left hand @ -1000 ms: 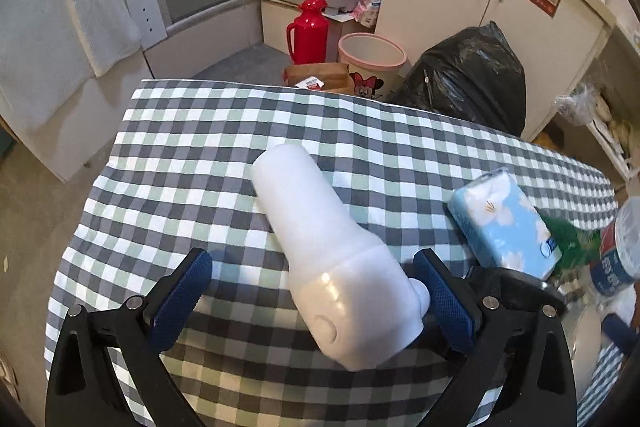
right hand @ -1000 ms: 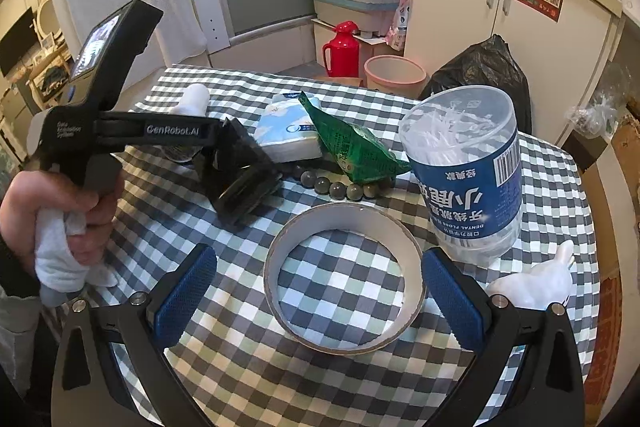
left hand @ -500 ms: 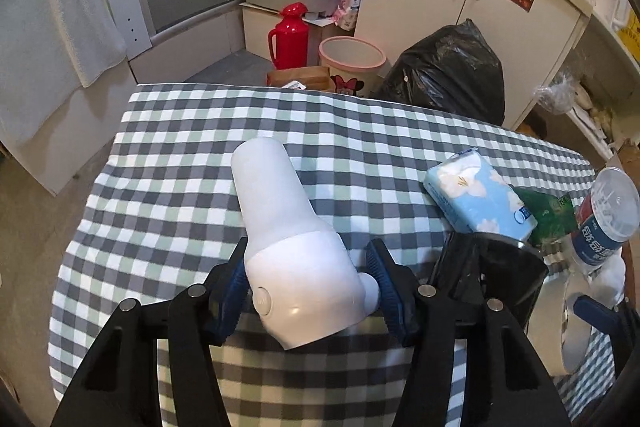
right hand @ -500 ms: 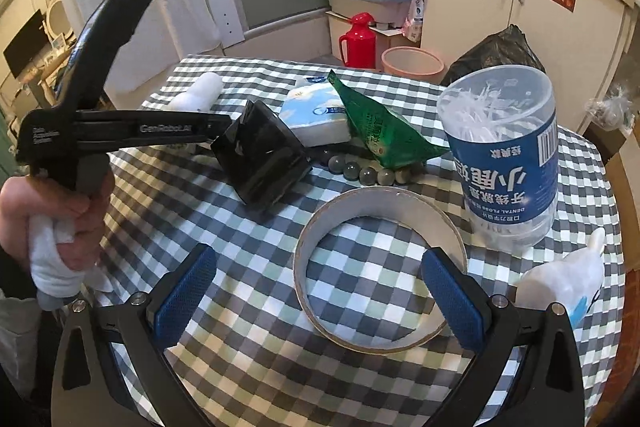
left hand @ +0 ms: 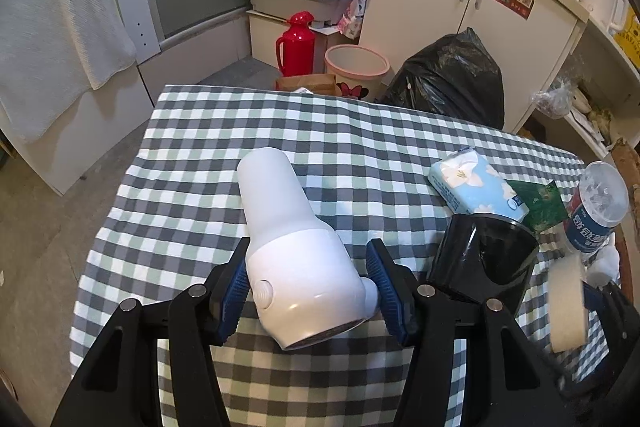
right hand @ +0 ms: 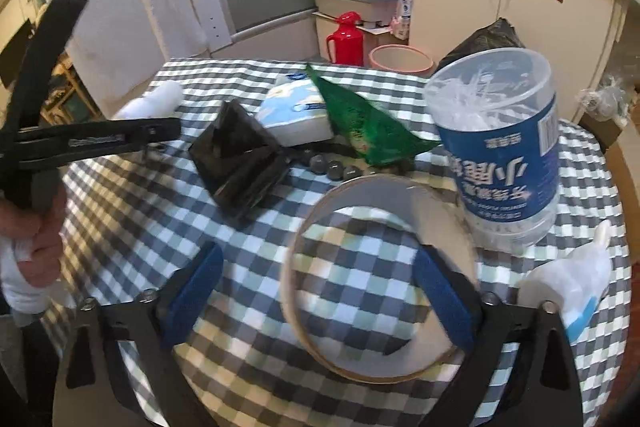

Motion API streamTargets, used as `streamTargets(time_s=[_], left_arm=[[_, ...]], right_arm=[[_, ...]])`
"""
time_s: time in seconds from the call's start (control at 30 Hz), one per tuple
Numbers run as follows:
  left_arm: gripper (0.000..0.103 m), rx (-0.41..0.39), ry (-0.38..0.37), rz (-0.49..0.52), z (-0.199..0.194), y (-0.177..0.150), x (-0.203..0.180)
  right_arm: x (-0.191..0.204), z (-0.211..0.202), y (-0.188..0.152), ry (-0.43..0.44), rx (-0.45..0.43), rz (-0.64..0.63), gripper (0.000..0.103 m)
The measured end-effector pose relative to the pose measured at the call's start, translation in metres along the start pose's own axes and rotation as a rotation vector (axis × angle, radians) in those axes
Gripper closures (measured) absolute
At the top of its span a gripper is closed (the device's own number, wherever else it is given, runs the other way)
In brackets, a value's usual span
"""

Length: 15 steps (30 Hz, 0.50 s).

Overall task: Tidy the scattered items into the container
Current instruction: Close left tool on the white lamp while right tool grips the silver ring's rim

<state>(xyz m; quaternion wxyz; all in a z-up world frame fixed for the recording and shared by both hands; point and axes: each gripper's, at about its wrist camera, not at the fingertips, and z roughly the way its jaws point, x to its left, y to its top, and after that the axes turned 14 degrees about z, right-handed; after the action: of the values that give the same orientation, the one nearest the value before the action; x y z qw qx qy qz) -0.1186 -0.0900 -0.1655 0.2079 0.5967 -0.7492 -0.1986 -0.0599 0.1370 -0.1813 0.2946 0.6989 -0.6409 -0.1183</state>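
The left gripper (left hand: 310, 281) has closed since a second ago: its blue pads, then spread wide either side of the white device (left hand: 294, 247), now press against the device's fat end, and the device looks raised off the checked cloth (left hand: 192, 163) near the table's left edge. So the first pick seems made, and the carry to the container comes next.

The right gripper (right hand: 320, 291) has narrowed too, its right pad reaching inside the tape ring (right hand: 376, 279) and its left pad standing well outside. The ring, flat before, now tilts up on its right side. Whether the pads actually pinch the wall I cannot tell; the view is blurred by motion.

The black container (left hand: 484, 259) lies tipped on its side mid-table, mouth toward the tissue pack (left hand: 476, 187). Beyond it sit the green packet (right hand: 368, 127), a string of beads (right hand: 332, 167) and the floss-pick jar (right hand: 500, 151).

A small white bottle (right hand: 576, 283) at the right edge is half hidden behind the right finger. The person's hand (right hand: 38, 251) is cut off at the frame's side.
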Motion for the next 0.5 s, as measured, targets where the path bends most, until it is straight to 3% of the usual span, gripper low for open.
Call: streamTargets(time_s=[0.1,0.17,0.2,0.27,0.3,0.33,0.43,0.47,0.5], left_arm=[[0.046,-0.006,0.003,0.001,-0.003,0.002,0.001],[0.046,-0.010,0.002,0.001,-0.004,0.003,0.000],[0.047,-0.012,0.001,0.002,-0.005,0.003,-0.001],[0.048,-0.019,0.000,0.004,-0.008,0.004,-0.002],[0.048,-0.022,-0.001,0.004,-0.009,0.004,-0.003],[0.048,-0.024,-0.001,0.005,-0.011,0.004,-0.004],[0.049,-0.029,0.002,0.003,-0.016,0.004,-0.005],[0.056,-0.030,0.005,0.002,-0.018,0.003,-0.005],[0.056,-0.029,0.005,0.000,-0.019,0.002,-0.004]], right_arm=[[-0.003,-0.002,0.001,-0.036,-0.012,-0.002,0.040],[-0.007,-0.004,0.002,0.008,0.002,0.020,0.051],[-0.009,-0.003,0.003,0.031,0.020,0.034,0.070],[-0.009,-0.002,0.002,0.036,0.027,0.032,0.070],[-0.008,-0.002,0.001,0.036,0.028,0.024,0.076],[-0.007,-0.003,-0.001,0.060,0.032,0.027,0.095],[-0.005,-0.006,-0.003,0.083,0.038,0.029,0.094],[-0.004,-0.006,-0.004,0.088,0.041,0.030,0.094],[-0.005,-0.007,-0.004,0.094,0.040,0.036,0.094]])
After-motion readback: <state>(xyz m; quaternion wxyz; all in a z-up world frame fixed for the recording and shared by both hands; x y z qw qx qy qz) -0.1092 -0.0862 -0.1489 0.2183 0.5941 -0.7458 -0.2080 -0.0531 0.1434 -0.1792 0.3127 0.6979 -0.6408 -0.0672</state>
